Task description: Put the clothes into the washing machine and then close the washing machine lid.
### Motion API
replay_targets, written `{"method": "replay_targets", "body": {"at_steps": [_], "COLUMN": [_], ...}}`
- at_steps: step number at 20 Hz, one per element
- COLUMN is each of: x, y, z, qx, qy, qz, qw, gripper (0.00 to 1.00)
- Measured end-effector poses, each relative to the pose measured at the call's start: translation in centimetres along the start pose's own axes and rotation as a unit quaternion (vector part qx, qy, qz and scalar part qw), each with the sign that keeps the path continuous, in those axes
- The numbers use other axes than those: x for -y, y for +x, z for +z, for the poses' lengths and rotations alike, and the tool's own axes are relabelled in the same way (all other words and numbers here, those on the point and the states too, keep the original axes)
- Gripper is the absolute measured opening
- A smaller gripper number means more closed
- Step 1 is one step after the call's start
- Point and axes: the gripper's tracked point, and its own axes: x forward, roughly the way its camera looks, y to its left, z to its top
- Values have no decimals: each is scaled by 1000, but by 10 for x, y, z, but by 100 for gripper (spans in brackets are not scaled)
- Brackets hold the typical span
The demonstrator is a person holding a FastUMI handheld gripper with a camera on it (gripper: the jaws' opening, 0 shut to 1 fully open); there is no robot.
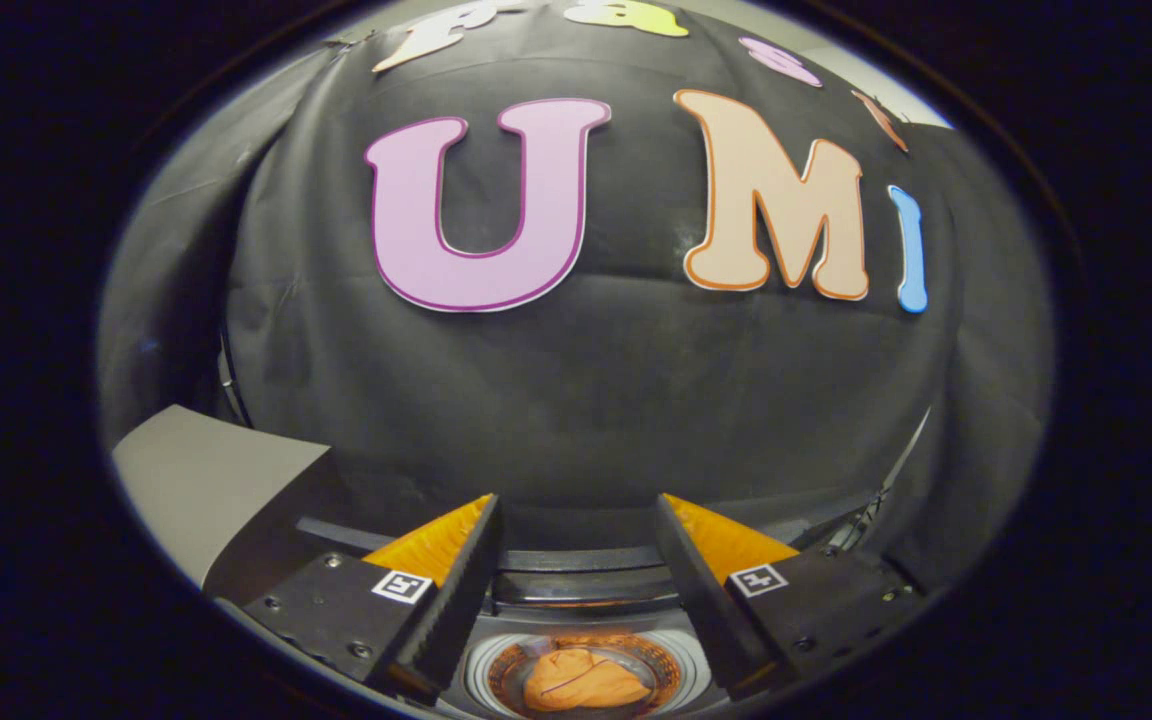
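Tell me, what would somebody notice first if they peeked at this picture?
Probably the crumpled orange cloth lying down inside the round drum of the washing machine, seen below and between the two fingers. Next, the claw itself, held open with nothing between its fingers, hanging above that drum. Behind everything hangs the wrinkled black cloth wall of the booth.

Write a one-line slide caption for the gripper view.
Open gripper above the washing machine drum, orange garment lying inside, nothing between the fingers.
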Motion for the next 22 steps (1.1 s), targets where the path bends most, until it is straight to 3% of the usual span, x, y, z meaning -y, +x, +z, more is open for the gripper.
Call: {"method": "replay_targets", "body": {"at_steps": [10,22], "x": [-4,-17], "y": [-61,-98], "z": [-50,-14], "qx": [-55,10], "qy": [-24,-60], "qz": [22,28], "qw": [998,998], "gripper": [93,96]}}
